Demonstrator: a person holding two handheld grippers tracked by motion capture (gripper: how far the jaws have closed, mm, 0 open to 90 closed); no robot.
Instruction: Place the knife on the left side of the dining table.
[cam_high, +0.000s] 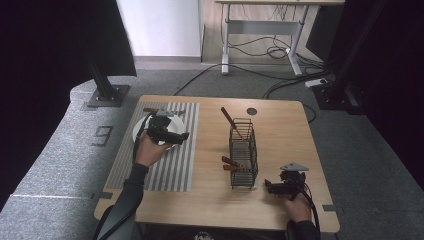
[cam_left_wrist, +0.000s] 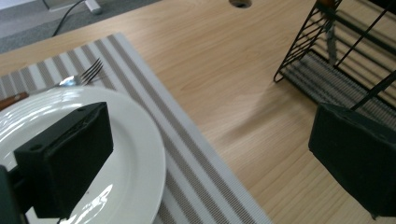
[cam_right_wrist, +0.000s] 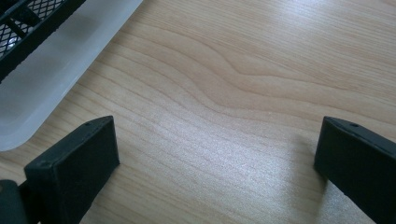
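Note:
My left gripper (cam_high: 184, 135) hovers open over a white plate (cam_high: 138, 129) on a striped placemat (cam_high: 170, 165), its jaws pointing right with nothing between them. In the left gripper view the left gripper (cam_left_wrist: 210, 135) spans the plate (cam_left_wrist: 126, 154) rim and bare wood. A fork (cam_left_wrist: 79, 77) with a wooden handle lies on the mat beyond the plate. My right gripper (cam_high: 268, 186) rests open near the table's front right, just right of a black wire basket (cam_high: 243, 150). In the right gripper view the right gripper (cam_right_wrist: 217, 135) has only wood grain between its jaws.
The wire basket (cam_left_wrist: 336, 51) holds wooden-handled utensils (cam_high: 230, 162), one handle (cam_high: 227, 116) sticking up at the back. A translucent white tray (cam_right_wrist: 51, 79) lies under the basket. A round cable hole (cam_high: 251, 111) sits near the table's far edge. A desk and floor cables stand beyond.

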